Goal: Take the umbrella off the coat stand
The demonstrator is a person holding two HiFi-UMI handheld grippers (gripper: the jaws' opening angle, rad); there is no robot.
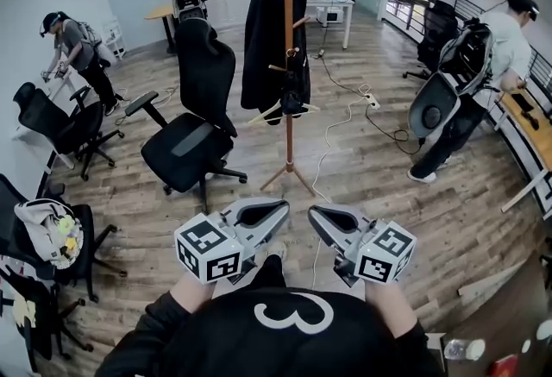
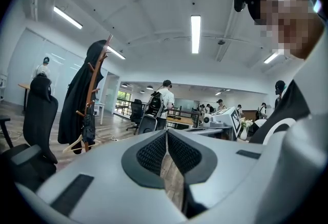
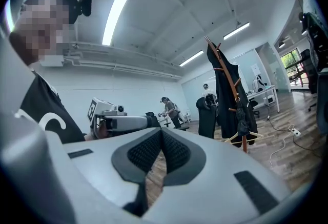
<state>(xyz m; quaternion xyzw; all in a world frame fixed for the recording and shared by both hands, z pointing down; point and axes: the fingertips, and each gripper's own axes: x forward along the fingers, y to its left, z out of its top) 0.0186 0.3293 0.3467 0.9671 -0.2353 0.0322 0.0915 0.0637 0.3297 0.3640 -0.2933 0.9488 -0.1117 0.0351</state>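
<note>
On coat stand (image 1: 288, 147), dark umbrella (image 1: 297, 86) hard to separate from black coat (image 1: 263, 21).

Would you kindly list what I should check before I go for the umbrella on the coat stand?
1. Umbrella hangs on the stand: ok.
2. Left claw empty: ok.
3. Right claw empty: ok.
4. Claws open for a grasp: not ok, both are shut.
5. Stand within reach: not ok, it is well ahead of both claws.
6. Way clear: cannot tell; a cable lies by the stand's feet and a chair is to its left.
</note>
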